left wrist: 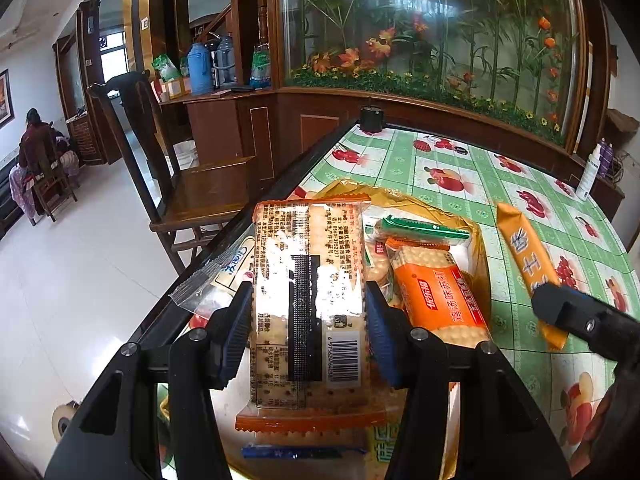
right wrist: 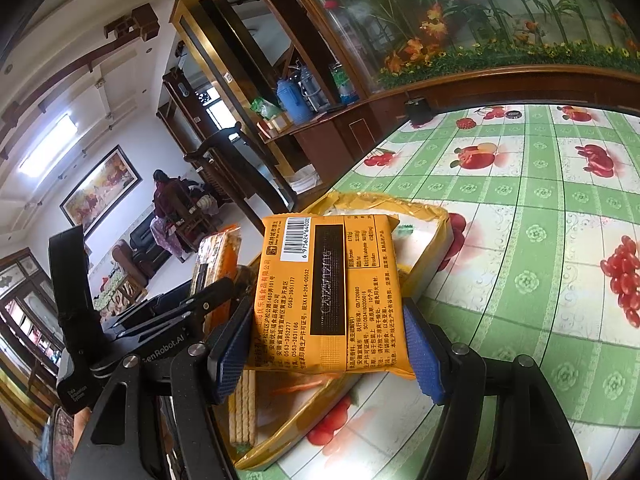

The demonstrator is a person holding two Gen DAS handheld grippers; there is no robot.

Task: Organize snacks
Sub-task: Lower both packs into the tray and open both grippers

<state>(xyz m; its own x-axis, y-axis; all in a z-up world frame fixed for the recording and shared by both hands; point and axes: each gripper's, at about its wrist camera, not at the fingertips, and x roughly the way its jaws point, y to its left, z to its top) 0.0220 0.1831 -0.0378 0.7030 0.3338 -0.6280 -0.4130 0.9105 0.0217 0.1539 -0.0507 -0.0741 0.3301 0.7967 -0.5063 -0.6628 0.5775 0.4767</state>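
Daylight fills both fisheye views, bright and fairly even. Strong glare whitens the clear-wrapped cracker packet, washing out its print. The glossy white tiled floor mirrors window light, and a long ceiling lamp glows overexposed. Reflections streak the glass-fronted flower display. Straight edges bow toward the dark, vignetted corners; focus stays sharp.

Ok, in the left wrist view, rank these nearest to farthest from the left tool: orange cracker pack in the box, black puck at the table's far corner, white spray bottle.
1. Orange cracker pack: just right of the left tool, in the box.
2. White spray bottle: far right table edge.
3. Black puck: far corner, straight ahead.
The last two are close; I'd not swear to their order.
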